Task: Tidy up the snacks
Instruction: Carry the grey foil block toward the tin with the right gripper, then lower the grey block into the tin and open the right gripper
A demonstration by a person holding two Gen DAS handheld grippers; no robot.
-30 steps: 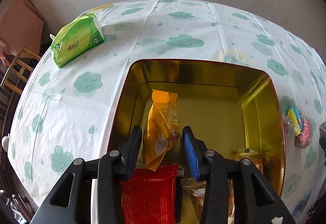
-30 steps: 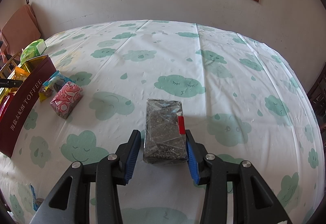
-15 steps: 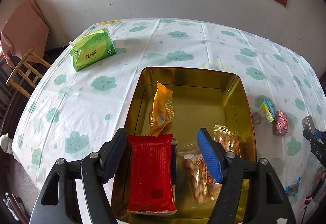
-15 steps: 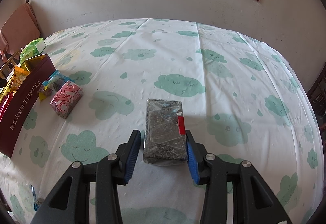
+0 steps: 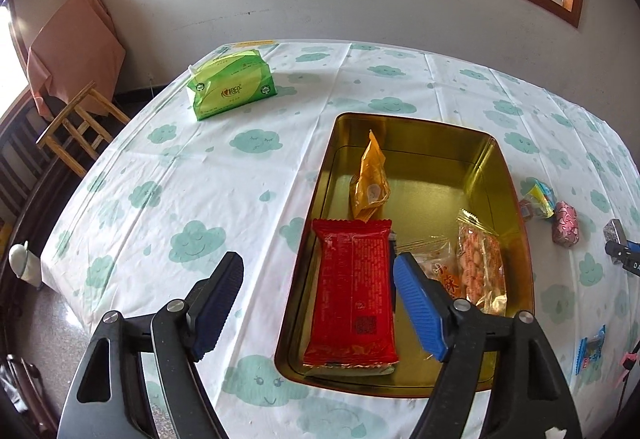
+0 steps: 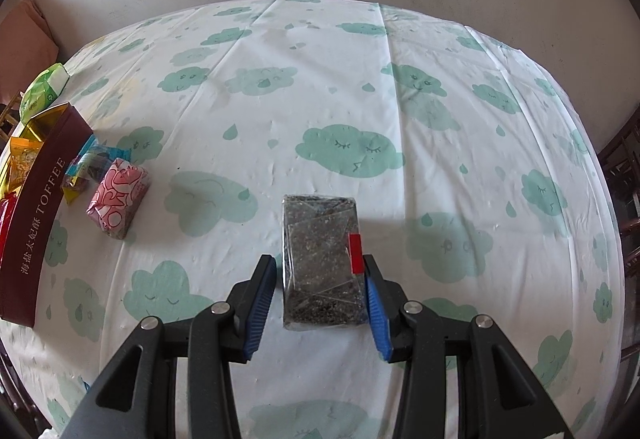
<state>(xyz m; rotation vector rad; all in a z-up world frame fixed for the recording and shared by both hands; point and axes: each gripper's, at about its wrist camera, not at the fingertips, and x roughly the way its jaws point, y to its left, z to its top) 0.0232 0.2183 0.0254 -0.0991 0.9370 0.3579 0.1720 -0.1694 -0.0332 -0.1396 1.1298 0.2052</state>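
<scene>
Tongs status: your left gripper (image 5: pixel 318 303) is spread wide, holding nothing, above the gold tin (image 5: pixel 516 199) containing the red packet (image 5: pixel 352 291), while your right gripper (image 6: pixel 320 299) straddles, without visibly pinching, the dark wrapped snack block (image 6: pixel 320 259) lying on the tablecloth (image 6: pixel 460 119).

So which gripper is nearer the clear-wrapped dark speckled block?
Right. The right gripper straddles the clear-wrapped dark speckled block; the left gripper hangs open over the gold tin, well away.

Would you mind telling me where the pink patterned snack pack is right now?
In the right wrist view the pink patterned snack pack lies on the tablecloth at the left, just outside the toffee tin, beside a small blue-and-yellow packet.
</scene>
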